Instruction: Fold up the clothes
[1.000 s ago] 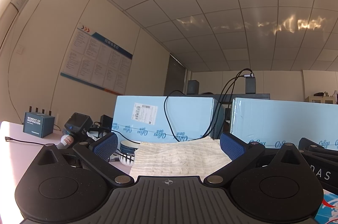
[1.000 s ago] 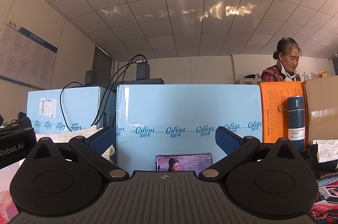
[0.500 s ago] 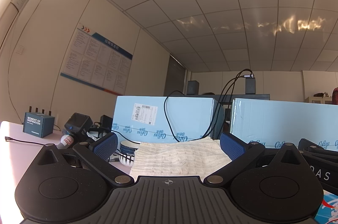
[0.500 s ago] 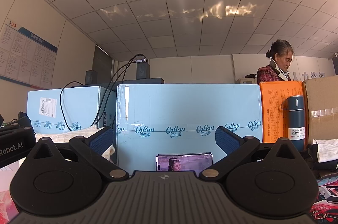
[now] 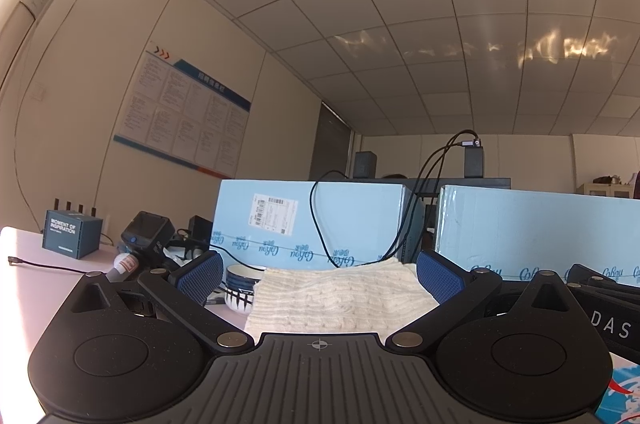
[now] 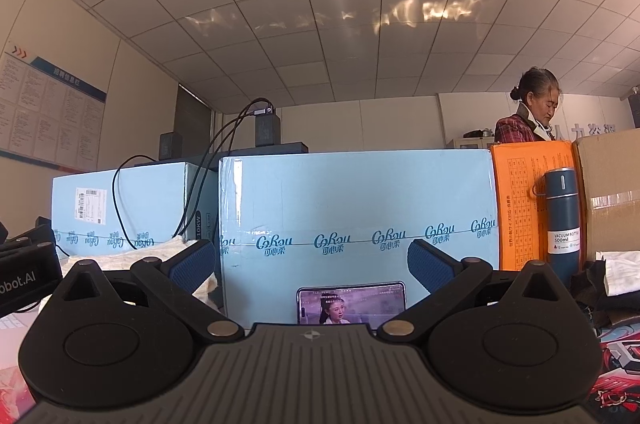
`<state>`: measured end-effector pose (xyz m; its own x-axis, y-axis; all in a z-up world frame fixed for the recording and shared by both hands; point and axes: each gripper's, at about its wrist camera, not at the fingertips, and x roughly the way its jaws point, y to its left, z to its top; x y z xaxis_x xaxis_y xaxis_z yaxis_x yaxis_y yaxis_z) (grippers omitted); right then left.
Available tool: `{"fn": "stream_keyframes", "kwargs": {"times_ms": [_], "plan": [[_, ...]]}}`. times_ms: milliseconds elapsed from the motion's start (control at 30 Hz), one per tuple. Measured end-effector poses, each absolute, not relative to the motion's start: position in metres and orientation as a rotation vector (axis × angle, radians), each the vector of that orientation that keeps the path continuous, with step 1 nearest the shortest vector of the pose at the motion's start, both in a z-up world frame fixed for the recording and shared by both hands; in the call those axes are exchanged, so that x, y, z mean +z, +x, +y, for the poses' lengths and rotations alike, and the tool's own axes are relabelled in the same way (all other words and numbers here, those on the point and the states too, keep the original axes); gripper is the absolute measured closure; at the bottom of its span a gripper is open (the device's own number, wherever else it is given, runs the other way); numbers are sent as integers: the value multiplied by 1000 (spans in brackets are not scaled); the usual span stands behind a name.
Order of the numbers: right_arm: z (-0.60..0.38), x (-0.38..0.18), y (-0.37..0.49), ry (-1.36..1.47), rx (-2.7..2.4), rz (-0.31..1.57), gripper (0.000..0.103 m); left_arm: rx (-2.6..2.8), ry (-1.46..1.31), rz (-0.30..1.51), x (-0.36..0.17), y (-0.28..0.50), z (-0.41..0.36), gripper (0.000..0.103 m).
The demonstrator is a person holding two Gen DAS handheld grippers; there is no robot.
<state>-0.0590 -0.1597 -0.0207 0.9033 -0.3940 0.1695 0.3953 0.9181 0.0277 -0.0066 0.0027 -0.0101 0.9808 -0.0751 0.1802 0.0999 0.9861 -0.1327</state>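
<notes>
A cream cable-knit garment (image 5: 340,298) lies folded on the table straight ahead of my left gripper (image 5: 318,274), between its blue-padded fingers (image 5: 200,274). The left gripper is open and empty, low over the table. A strip of the same garment (image 6: 120,258) shows at the left in the right wrist view. My right gripper (image 6: 312,266) is open and empty, facing a light blue box with a phone (image 6: 352,306) propped against it.
Two light blue cartons (image 5: 312,220) (image 6: 360,220) stand behind the garment, with black cables over them. A striped bowl (image 5: 242,288), a dark device (image 5: 146,230) and a small blue box (image 5: 72,234) sit at the left. A vacuum bottle (image 6: 562,220), an orange box (image 6: 520,208) and a person (image 6: 532,112) are at the right.
Both grippers have stayed still. The person behind the boxes has shifted a little.
</notes>
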Motion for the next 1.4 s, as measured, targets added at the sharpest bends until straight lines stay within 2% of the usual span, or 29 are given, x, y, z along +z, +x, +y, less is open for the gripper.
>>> {"fn": "stream_keyframes", "kwargs": {"times_ms": [500, 733, 1000, 1167, 1400], "plan": [[-177, -14, -74, 64, -519, -198, 0, -133, -135, -178, -9, -7, 1, 0], [-194, -6, -108, 110, -527, -174, 0, -158, -151, -171, -8, -7, 4, 0], [-223, -6, -167, 68, -634, -112, 0, -253, -235, -217, 5, -47, 6, 0], [-258, -6, -204, 25, -753, -71, 0, -494, -222, -162, 15, -65, -7, 0], [-331, -7, -232, -19, -878, 27, 0, -742, -251, 38, 17, -60, -68, 0]]}}
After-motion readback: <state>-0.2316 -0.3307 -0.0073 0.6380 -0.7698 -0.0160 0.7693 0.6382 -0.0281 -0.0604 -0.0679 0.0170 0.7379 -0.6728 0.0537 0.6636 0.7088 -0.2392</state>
